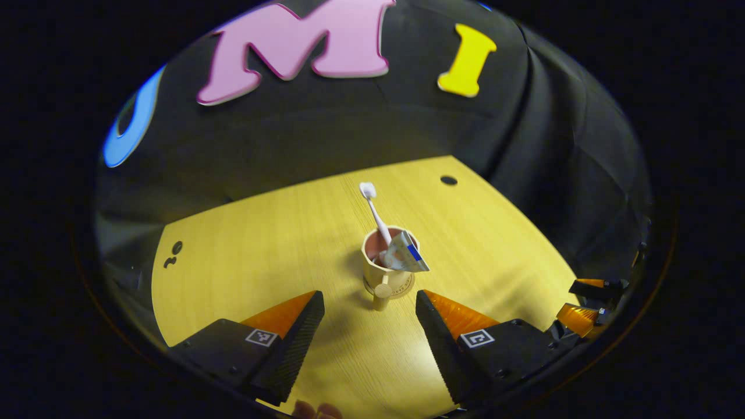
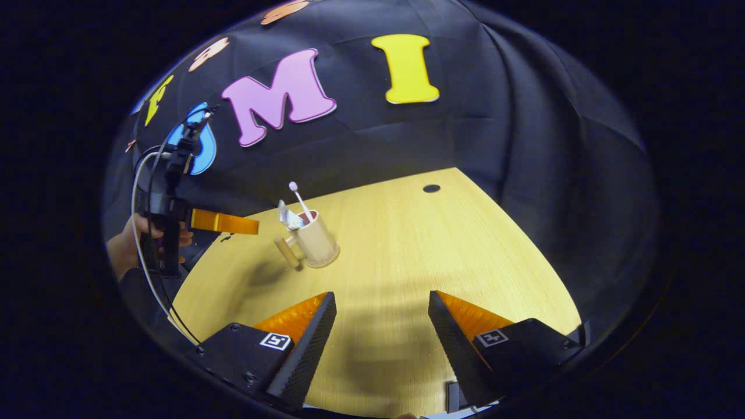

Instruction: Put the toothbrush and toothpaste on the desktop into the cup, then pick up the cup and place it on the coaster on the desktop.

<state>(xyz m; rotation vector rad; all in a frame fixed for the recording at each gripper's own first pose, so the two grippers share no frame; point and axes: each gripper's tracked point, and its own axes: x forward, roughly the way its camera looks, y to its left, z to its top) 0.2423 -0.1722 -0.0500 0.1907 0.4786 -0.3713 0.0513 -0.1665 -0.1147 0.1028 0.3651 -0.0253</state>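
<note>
Toothbrush [image 1: 372, 208] and toothpaste [image 1: 405, 256] stand in the cup [image 1: 387, 273] at frame centre; both tools, left tool [image 1: 369, 326] and right tool [image 2: 381, 329], gape empty. Next, seemingly: grasping the cup.

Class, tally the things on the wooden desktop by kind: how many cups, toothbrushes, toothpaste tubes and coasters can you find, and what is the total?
Cup: 1
Toothbrush, standing in the cup: 1
Toothpaste tube, in the cup: 1
Coaster, a thin edge under the cup's base: 1
Total: 4
</note>
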